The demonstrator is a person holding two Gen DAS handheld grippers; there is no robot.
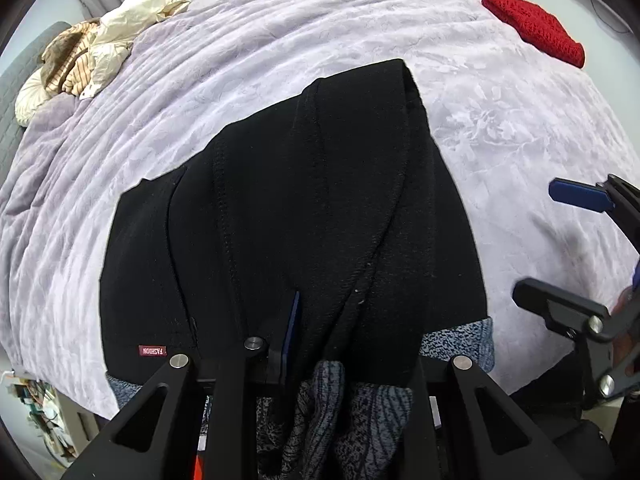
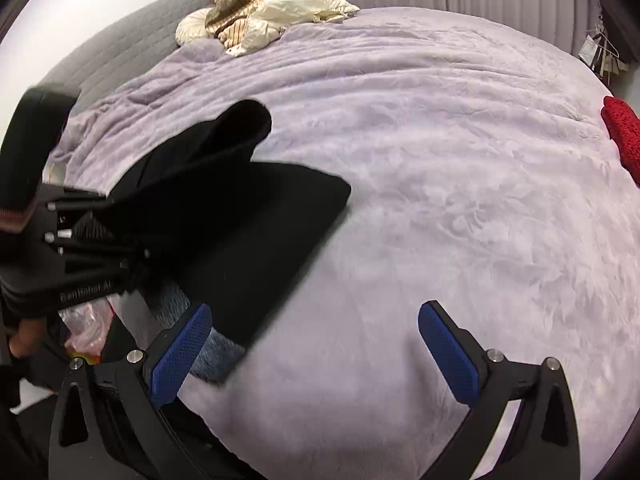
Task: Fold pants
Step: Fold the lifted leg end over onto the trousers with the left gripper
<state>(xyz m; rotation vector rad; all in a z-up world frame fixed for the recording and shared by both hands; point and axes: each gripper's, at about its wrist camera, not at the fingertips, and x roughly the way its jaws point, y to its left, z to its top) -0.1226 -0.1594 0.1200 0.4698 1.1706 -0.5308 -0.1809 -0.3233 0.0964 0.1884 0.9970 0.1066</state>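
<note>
So the left gripper (image 1: 320, 344) is clamped on the black pants (image 1: 304, 208), which drape off it onto the lavender bedspread (image 1: 280, 40), long axis running toward the upper middle of the left wrist frame. The right gripper (image 2: 316, 354) is wide open, empty, with the pants' edge at its left finger, so it's nearest for the next pinch.

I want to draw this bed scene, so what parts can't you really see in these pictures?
- Left hand-held gripper: its pads, left wrist view, buried in the black pants.
- Grey lining: how far it goes, left wrist view, cut off by the bottom edge.
- Red knit item: right wrist view, cut off by the right edge.
- Pants' near edge: right wrist view, blurred.
- Cream clothes pile: what garments, both views, too small and crumpled.
</note>
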